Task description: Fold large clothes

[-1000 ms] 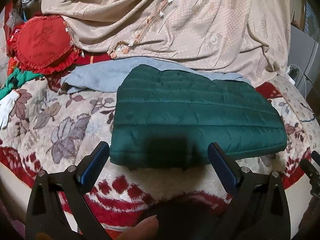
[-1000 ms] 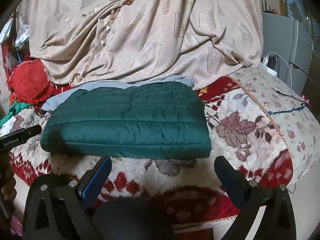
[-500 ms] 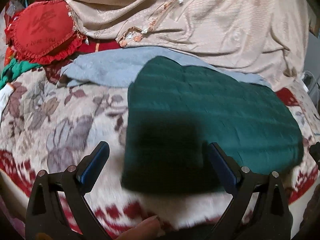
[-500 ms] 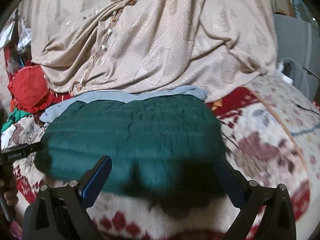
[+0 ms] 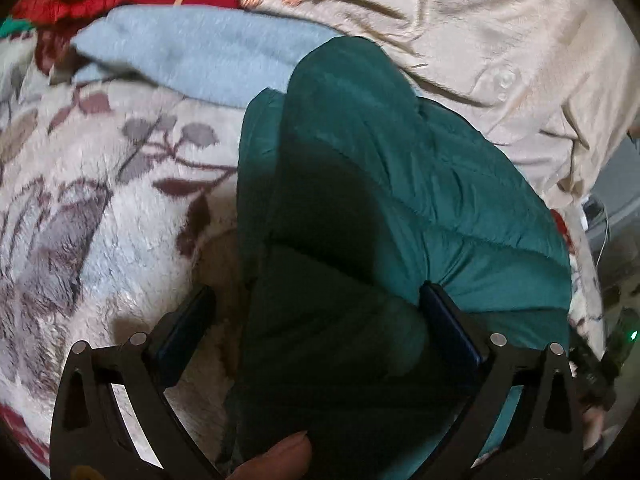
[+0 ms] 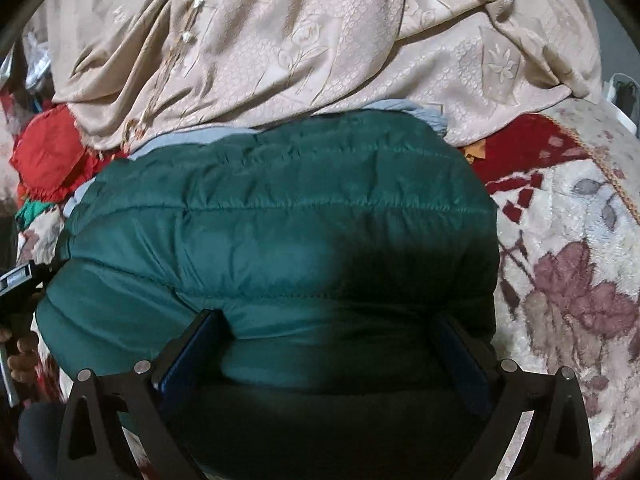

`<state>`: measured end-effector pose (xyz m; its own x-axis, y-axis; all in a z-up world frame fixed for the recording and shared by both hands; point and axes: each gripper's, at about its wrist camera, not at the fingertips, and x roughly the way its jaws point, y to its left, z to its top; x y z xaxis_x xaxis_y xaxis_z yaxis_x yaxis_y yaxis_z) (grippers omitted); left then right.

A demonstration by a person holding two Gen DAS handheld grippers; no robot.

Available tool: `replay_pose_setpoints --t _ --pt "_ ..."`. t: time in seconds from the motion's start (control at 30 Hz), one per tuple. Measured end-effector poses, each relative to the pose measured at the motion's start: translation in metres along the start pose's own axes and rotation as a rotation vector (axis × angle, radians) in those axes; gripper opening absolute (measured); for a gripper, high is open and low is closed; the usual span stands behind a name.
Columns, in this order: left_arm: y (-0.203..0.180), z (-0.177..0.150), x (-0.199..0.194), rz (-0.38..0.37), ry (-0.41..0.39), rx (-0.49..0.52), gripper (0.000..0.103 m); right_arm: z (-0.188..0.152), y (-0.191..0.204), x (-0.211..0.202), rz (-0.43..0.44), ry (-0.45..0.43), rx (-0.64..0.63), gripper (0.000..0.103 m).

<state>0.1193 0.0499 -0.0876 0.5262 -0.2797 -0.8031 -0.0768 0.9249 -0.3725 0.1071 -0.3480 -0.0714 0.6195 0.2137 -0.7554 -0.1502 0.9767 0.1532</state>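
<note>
A folded dark green quilted jacket (image 5: 400, 168) lies on the floral blanket (image 5: 80, 200). My left gripper (image 5: 316, 320) is open and pressed low over the jacket's left end. Its left finger rests on the blanket and its right finger on the green fabric. In the right wrist view the same jacket (image 6: 280, 200) fills the middle. My right gripper (image 6: 326, 344) is open there, both fingers against the jacket's near edge with padded fabric bulging between them. Neither one pinches the fabric.
A light blue garment (image 5: 192, 52) lies under and behind the jacket. A large beige patterned cloth (image 6: 320, 40) is heaped at the back, with a red frilled cushion (image 6: 48, 156) at the left. The bed's edge and a white cable (image 5: 596, 220) are at the right.
Both grippers have moved forward and down from in front of the bed onto the jacket's near edge. The jacket now bulges between the fingers. Both stay open.
</note>
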Motion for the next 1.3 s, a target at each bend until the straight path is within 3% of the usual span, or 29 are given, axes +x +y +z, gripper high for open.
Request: replay_pose_setpoints --t 0.2,0.3,0.37,0.43,0.57,0.67,0.8,0.93,1.07,1.1,1.13,1.23,1.3 --pt "0.000 0.006 -0.013 -0.007 -0.025 0.021 0.103 0.007 0.001 -0.015 0.002 -0.013 -0.008 0.103" --pt "-0.004 0.023 -0.021 0.001 -0.043 0.073 0.103 0.022 -0.013 -0.036 0.035 -0.080 0.029 0.102" --pt "-0.006 0.039 -0.012 0.004 -0.019 0.108 0.103 0.038 -0.034 -0.042 0.033 -0.112 0.097 0.103" --pt "-0.001 0.055 0.002 -0.058 0.045 0.096 0.103 0.051 -0.050 -0.035 0.038 -0.083 0.143 0.103" --pt "0.016 0.089 0.028 -0.176 0.154 0.011 0.103 0.062 -0.078 -0.019 0.127 -0.043 0.195 0.103" --pt "0.015 0.098 0.050 -0.216 0.231 0.029 0.103 0.059 -0.098 -0.004 0.159 -0.034 0.238 0.103" --pt "0.010 0.101 0.058 -0.211 0.220 0.059 0.103 0.049 -0.117 0.023 0.213 0.006 0.275 0.103" --pt "0.009 0.100 0.060 -0.213 0.187 0.090 0.103 0.041 -0.139 0.056 0.387 0.048 0.351 0.103" --pt "0.008 0.098 0.059 -0.200 0.153 0.105 0.102 0.045 -0.140 0.064 0.473 0.025 0.324 0.101" --pt "0.007 0.097 0.055 -0.180 0.130 0.111 0.097 0.046 -0.136 0.063 0.506 0.025 0.306 0.093" --pt "0.007 0.096 0.049 -0.171 0.103 0.117 0.079 0.049 -0.130 0.063 0.551 0.025 0.275 0.073" --pt "0.007 0.094 0.030 -0.148 0.021 0.119 0.049 0.054 -0.117 0.063 0.525 0.007 0.223 0.061" --pt "0.010 0.091 0.021 -0.126 -0.018 0.129 0.043 0.056 -0.110 0.066 0.523 0.000 0.211 0.058"
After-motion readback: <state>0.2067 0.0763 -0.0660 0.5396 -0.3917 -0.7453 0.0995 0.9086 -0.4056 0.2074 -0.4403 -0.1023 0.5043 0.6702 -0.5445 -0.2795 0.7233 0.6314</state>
